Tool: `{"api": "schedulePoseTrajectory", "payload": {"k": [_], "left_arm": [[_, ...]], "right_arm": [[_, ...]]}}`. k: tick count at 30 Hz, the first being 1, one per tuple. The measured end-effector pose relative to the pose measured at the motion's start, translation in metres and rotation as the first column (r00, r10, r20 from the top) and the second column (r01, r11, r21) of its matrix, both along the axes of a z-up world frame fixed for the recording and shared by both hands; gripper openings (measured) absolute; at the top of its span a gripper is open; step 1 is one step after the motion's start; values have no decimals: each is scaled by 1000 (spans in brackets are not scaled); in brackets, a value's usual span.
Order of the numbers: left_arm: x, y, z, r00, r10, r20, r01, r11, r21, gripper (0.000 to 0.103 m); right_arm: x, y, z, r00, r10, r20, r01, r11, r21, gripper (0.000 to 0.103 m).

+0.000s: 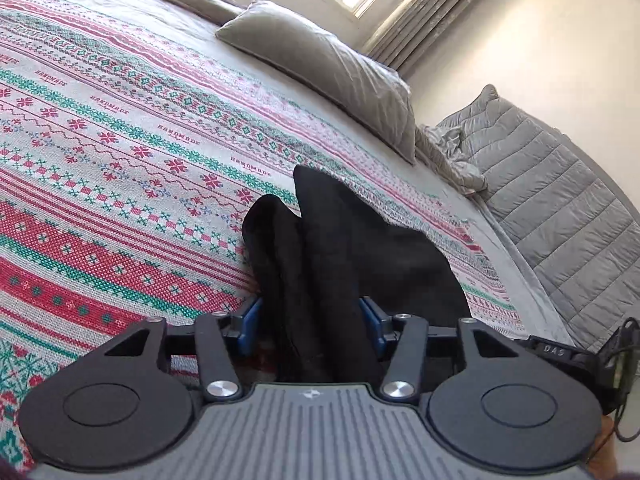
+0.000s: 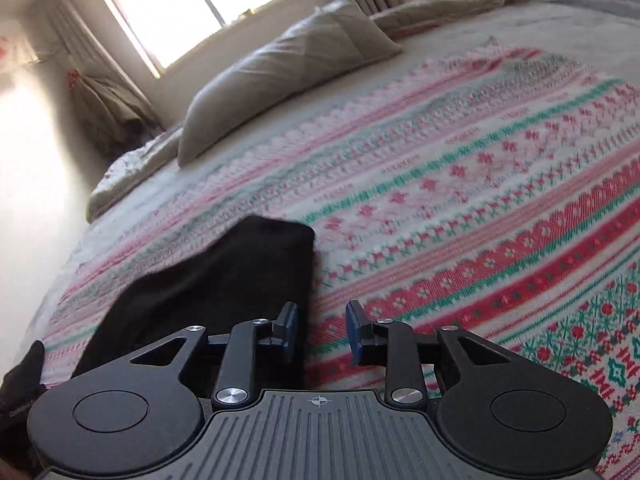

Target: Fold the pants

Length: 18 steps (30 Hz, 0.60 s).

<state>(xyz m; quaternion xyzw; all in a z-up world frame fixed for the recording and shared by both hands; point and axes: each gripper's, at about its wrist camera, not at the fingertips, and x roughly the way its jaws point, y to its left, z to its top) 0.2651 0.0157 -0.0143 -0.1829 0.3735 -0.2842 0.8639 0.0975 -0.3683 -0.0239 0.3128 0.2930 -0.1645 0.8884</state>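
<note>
The black pants (image 1: 340, 248) lie bunched on the patterned bedspread (image 1: 120, 152). In the left wrist view my left gripper (image 1: 310, 320) has its blue pads on either side of a thick fold of the pants, and the cloth fills the gap between them. In the right wrist view the pants (image 2: 224, 280) lie flat to the left. My right gripper (image 2: 322, 332) is open and empty. Its left pad (image 2: 289, 320) is over the pants' right edge and its right pad is over the bedspread (image 2: 480, 200).
Grey pillows (image 1: 340, 72) lie at the far side of the bed, also in the right wrist view (image 2: 280, 60). A grey quilted cover (image 1: 552, 192) lies beyond the bed edge. A bright window (image 2: 192, 4) and a wall are at the back.
</note>
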Motion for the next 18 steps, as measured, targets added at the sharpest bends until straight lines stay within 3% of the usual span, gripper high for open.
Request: {"api": "schedulePoseTrajectory", "payload": {"k": [1, 4, 5, 9, 12, 15, 18], "left_arm": [[-1, 0, 4, 1000, -1, 9, 1, 1000, 14, 65], [-5, 2, 13, 1000, -19, 8, 18, 998, 67, 70], [-7, 3, 15, 999, -31, -5, 32, 997, 73, 70], [-22, -3, 15, 994, -98, -42, 101, 992, 76, 72], [-37, 0, 13, 987, -154, -53, 159, 982, 102, 76], [-43, 6, 15, 982, -180, -59, 186, 975, 124, 74], [-45, 17, 15, 978, -187, -90, 196, 975, 104, 74]], "right_arm": [[-4, -2, -4, 1000, 7, 10, -8, 999, 33, 31], [-17, -2, 3, 998, 38, 45, -41, 997, 63, 64], [-23, 1, 8, 997, 49, 54, -53, 997, 61, 66], [-34, 21, 20, 992, 129, 2, -129, 990, 54, 66], [-51, 39, 11, 980, 194, -41, -187, 973, 133, 66], [-66, 49, -1, 973, 232, -5, -223, 939, 261, 57], [-80, 51, -8, 977, 214, 17, -209, 931, 300, 44]]}}
